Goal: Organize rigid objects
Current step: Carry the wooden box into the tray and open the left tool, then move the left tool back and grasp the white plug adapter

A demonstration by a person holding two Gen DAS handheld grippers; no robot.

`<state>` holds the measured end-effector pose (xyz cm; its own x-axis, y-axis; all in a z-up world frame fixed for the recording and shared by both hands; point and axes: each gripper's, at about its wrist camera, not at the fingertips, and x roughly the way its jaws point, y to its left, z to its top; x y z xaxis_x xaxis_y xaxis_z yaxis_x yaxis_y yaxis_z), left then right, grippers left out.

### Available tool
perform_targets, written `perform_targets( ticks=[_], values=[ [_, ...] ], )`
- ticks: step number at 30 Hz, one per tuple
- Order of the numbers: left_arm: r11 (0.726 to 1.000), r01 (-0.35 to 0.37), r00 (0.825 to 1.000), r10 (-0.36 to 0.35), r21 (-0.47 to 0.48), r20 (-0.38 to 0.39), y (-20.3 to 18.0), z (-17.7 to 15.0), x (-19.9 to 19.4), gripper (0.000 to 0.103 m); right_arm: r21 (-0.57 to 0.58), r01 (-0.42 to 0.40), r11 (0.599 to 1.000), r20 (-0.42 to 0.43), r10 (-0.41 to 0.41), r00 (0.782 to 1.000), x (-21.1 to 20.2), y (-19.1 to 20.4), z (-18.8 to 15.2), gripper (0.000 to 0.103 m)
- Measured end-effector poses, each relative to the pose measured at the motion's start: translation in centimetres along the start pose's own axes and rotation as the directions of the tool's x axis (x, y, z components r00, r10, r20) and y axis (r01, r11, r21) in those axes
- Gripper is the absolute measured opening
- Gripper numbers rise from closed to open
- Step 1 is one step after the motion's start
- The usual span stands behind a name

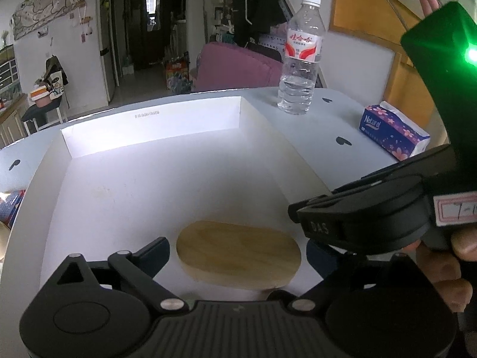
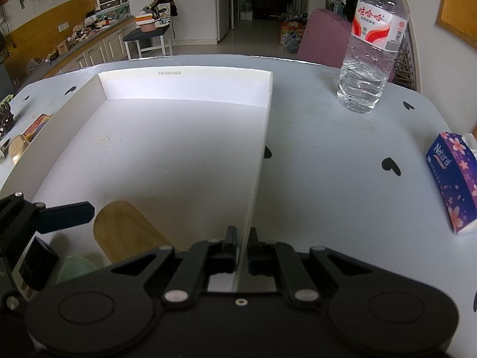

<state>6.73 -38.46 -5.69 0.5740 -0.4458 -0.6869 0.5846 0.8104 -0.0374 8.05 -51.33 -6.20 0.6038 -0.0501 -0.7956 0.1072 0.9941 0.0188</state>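
Right hand-held gripper (image 2: 242,246) pinches box wall (image 2: 262,161).

A clear plastic water bottle (image 2: 372,41) with a red-and-white label stands upright at the far right of the pale table (image 2: 328,164). A purple floral tissue pack (image 2: 454,179) lies nearer, at the right edge. Beyond the table, a pink armchair (image 2: 322,34).

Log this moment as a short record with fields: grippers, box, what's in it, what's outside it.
left gripper: open, jaws either side of the wooden block, not pressing it
right gripper: shut on the box wall
box: white, open-topped, on the table
in box: wooden block, near corner
outside box: bottle upright; tissue pack to the right
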Motion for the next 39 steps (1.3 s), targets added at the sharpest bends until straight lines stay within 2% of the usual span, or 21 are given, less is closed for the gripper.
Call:
perform_targets(
  ticks=[7, 13, 32, 36, 39],
  values=[
    [1.000, -0.008, 1.000, 0.008, -0.005, 0.023, 0.1, -0.5, -1.4, 0.098, 0.001, -0.001, 1.000, 0.000, 0.001, 1.000, 0.0, 0.0, 0.0, 0.007],
    [1.000, 0.007, 0.999, -0.006, -0.013, 0.054, 0.1, -1.1, -4.0, 0.100, 0.000, 0.000, 1.000, 0.000, 0.000, 1.000, 0.0, 0.0, 0.0, 0.007],
    [0.999, -0.013, 0.989, 0.020, -0.051, 0.149, 1.5, -3.1, -11.0, 0.103, 0.000, 0.001, 1.000, 0.000, -0.001, 1.000, 0.0, 0.0, 0.0, 0.007],
    [0.996, -0.043, 0.982, 0.057, -0.082, 0.182, 2.6, -4.0, -12.2, 0.103, 0.001, -0.001, 1.000, 0.000, 0.001, 1.000, 0.0, 0.0, 0.0, 0.007],
    [0.992, -0.067, 0.970, 0.090, -0.107, 0.228, 4.1, -4.5, -13.3, 0.103, 0.000, 0.000, 1.000, 0.000, 0.000, 1.000, 0.0, 0.0, 0.0, 0.007]
  ],
)
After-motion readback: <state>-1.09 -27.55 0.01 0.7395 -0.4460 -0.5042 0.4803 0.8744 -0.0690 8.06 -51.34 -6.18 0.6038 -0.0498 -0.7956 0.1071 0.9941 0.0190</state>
